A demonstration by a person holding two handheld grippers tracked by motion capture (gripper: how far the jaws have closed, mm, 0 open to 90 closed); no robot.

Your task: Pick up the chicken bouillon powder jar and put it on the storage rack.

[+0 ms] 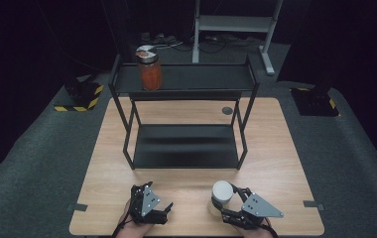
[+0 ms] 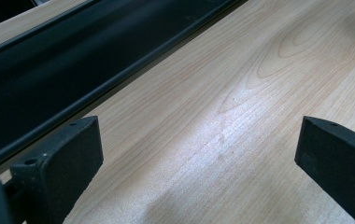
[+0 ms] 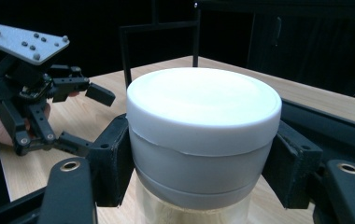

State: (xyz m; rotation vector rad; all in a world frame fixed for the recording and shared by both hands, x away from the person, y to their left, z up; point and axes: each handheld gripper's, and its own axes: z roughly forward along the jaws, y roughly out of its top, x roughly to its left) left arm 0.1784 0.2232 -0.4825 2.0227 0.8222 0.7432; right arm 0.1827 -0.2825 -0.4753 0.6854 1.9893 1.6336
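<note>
A jar with a wide white lid (image 1: pixel 221 193) (image 3: pixel 203 126) stands near the table's front edge, right of centre. My right gripper (image 1: pixel 226 201) (image 3: pixel 203 163) is shut on it, the two black pads (image 3: pixel 115 158) pressing on the lid's sides. My left gripper (image 1: pixel 159 201) (image 2: pixel 199 154) rests open at the front left, jaws wide apart over bare wood, and shows in the right gripper view too (image 3: pixel 80 109). A glass jar of orange-red sauce (image 1: pixel 150 69) with a metal lid stands upright on the left end of the black rack's top shelf (image 1: pixel 201 79).
The black two-tier metal rack (image 1: pixel 186 144) stands on the wooden table (image 1: pixel 276 163) behind both grippers; its lower shelf holds nothing. A small round dark disc (image 1: pixel 227 110) lies on the table behind the rack. Grey carpet surrounds the table.
</note>
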